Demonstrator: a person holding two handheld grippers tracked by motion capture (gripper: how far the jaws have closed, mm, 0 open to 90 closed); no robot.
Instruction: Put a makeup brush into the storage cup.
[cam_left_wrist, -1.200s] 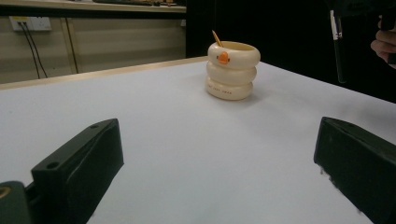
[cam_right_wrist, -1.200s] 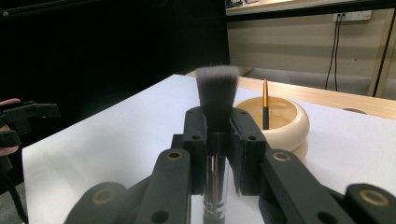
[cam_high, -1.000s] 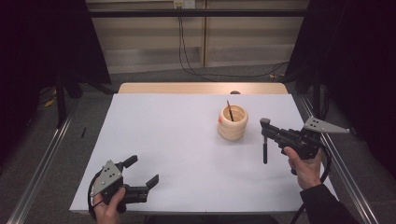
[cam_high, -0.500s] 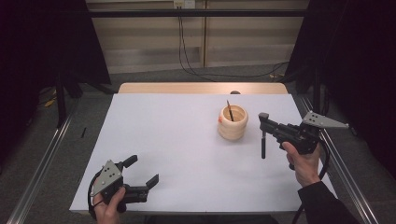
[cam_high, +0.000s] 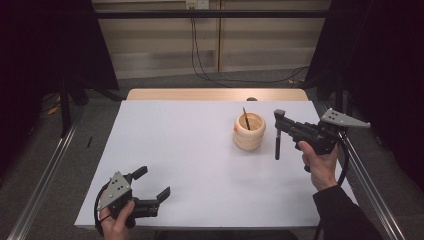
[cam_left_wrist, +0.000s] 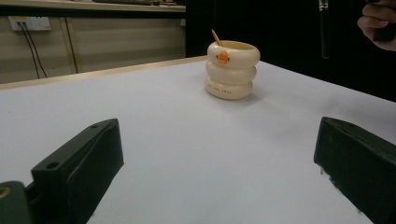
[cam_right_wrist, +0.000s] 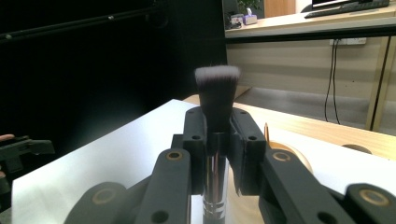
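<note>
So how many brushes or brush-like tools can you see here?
2. A makeup brush hangs upright, clamped in the right gripper beside the holder; a thin stick-like one stands inside the holder. More could be hidden inside.

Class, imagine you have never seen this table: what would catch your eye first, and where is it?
First, the cream ring-stacked holder with an orange spot, standing right of the white table's middle with a thin stick inside it. Next, the black-handled makeup brush with a silver collar, clamped upright, bristles up, in the right gripper just right of the holder. The left gripper rests at the near left edge, jaws open.
</note>
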